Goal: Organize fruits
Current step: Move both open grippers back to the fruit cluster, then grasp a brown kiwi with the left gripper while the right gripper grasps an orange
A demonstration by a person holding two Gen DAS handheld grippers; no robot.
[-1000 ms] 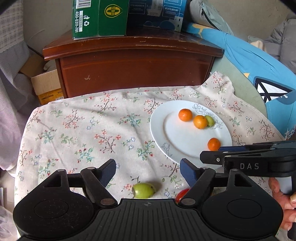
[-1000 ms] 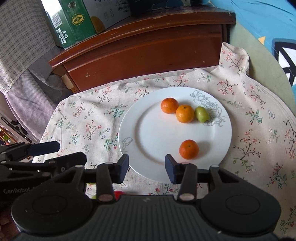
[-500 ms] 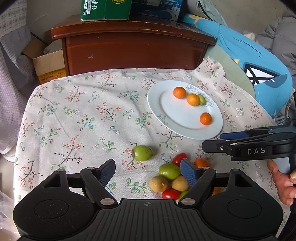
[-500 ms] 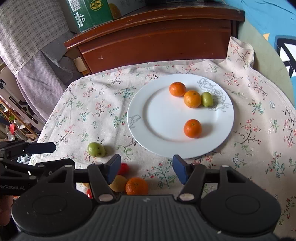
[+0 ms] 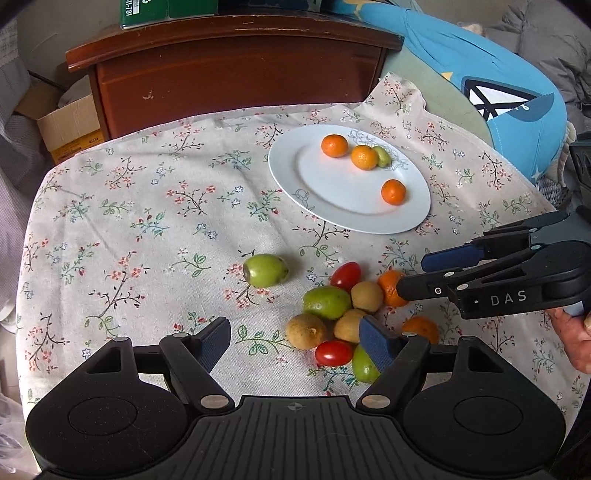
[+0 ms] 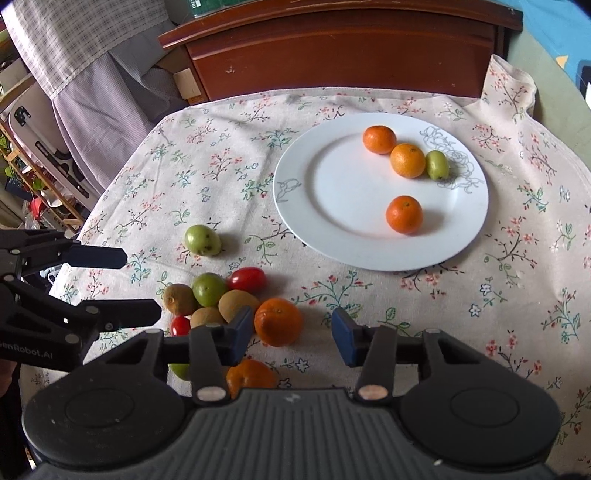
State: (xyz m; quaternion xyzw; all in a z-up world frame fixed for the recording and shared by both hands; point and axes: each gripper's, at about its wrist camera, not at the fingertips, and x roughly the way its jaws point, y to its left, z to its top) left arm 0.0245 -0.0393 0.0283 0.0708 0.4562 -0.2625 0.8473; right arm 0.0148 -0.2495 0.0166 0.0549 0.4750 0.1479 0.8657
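Note:
A white plate [image 5: 332, 199] [image 6: 332, 229] on the floral cloth holds three tangerines and one small green fruit [image 6: 437, 164]. Near the front lies a pile of loose fruit [image 5: 343, 310]: green fruits, kiwis, cherry tomatoes and two tangerines, one of them [image 6: 277, 321] just ahead of my right gripper. One green fruit [image 5: 265, 270] [image 6: 202, 240] lies apart to the left. My left gripper [image 5: 293, 341] is open and empty above the cloth by the pile. My right gripper [image 6: 291, 332] is open and empty, and it shows at the right of the left wrist view [image 5: 428, 273].
A dark wooden cabinet [image 5: 236, 70] stands behind the table with a green box [image 5: 166, 11] on top. A blue cushion [image 5: 498, 85] lies at the right. A cardboard box [image 5: 70, 125] sits on the floor at left. The cloth hangs over the table edges.
Both grippers have pulled back and up from the plate. The pile of loose fruit has come fully into view. Both stay open and empty.

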